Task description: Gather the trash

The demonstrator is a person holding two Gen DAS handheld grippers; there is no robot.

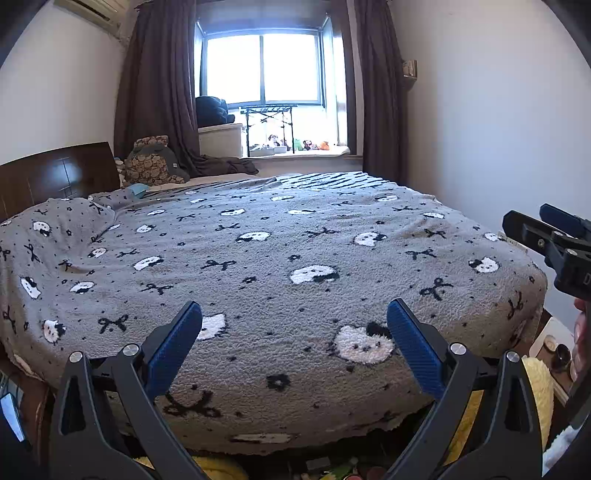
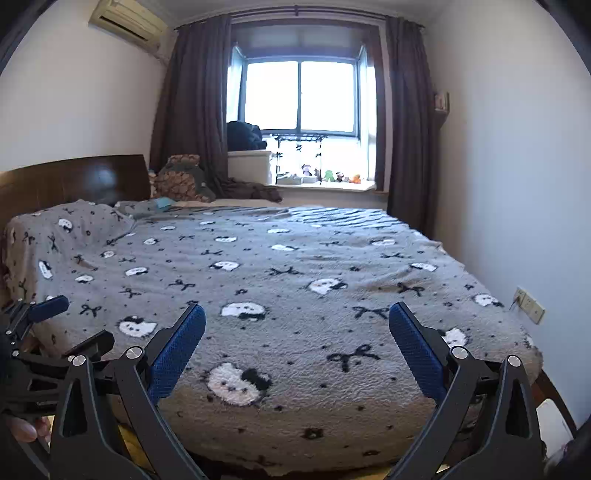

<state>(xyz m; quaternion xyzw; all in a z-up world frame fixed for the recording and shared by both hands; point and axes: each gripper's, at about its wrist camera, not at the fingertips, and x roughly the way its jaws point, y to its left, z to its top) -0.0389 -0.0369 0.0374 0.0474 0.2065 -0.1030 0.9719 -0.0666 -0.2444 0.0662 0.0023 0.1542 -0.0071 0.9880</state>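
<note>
Nearest item: my left gripper [image 1: 294, 339], two blue ribbed pads on black arms, spread wide with nothing between them. It hangs over the near edge of the bed.

Second item: my right gripper [image 2: 297, 341], same build, pads likewise spread apart and holding nothing. From the left wrist view it shows at the far right edge, raised above the bed's right corner; from the right wrist view my left gripper shows low at the far left.

Beneath and ahead of both grippers: grey fleece blanket [image 1: 280, 254] patterned with white cat faces and black bows, covering the whole bed, rumpled into a fold ahead and to the left.

Ahead left: dark brown wooden headboard [image 2: 74, 181]. Beside it, a brown patterned cushion [image 2: 181, 181] against the curtain.

Far ahead left, on the blanket near the cushion: small light-blue object [image 1: 137, 190], too small to identify; I cannot tell whether it is trash.

Straight ahead, far: bright window [image 2: 301, 96] between dark brown curtains [image 2: 192, 99], small toy figures [image 2: 340, 176] along the sill, black folding rack [image 1: 269, 125] in front.

Upper left: white wall air conditioner [image 2: 127, 22].

Right of my right gripper: wall socket plate [image 2: 530, 304] low on the white wall.

Below my left gripper, under the bed edge: yellow items, indistinct.
</note>
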